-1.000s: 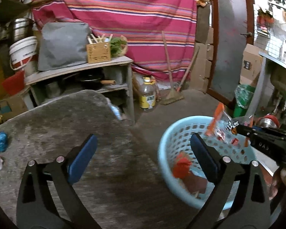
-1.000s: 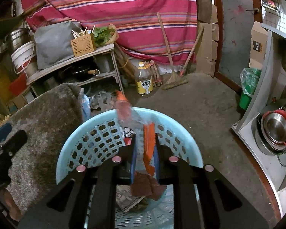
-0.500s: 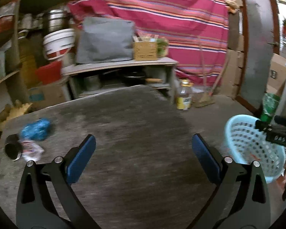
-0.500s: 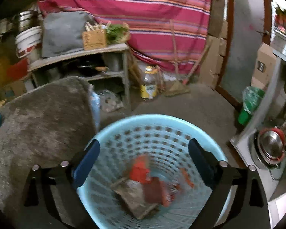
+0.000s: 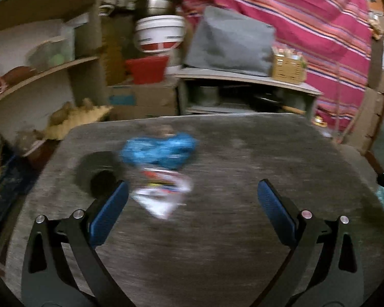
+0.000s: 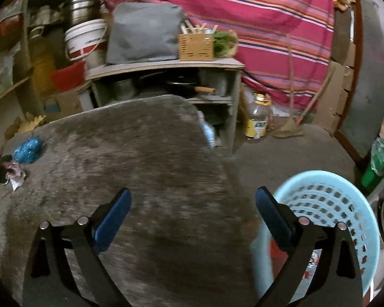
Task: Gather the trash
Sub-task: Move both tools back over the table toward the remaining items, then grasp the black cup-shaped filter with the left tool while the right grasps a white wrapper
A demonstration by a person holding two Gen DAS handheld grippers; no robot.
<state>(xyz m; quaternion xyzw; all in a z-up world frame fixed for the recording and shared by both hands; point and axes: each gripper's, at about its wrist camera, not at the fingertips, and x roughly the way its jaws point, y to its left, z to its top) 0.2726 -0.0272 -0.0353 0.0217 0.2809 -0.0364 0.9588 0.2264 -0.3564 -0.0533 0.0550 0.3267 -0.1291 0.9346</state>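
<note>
- Left wrist view: low and close over the grey tabletop [image 5: 217, 243], angled down and forward along its own open jaws, facing the far shelves; blue wrapper [image 5: 161, 151] and white wrapper [image 5: 163, 194] near the lens, motion-blurred.
- Right wrist view: further right, over the tabletop's right edge, tilted down alike, facing the striped cloth [image 6: 256, 20]; basket [image 6: 327, 204] near right.
- Shared: tabletop, both wrappers, white bucket [image 5: 161, 35], grey bag [image 5: 230, 43], wooden box [image 5: 288, 67].
</note>
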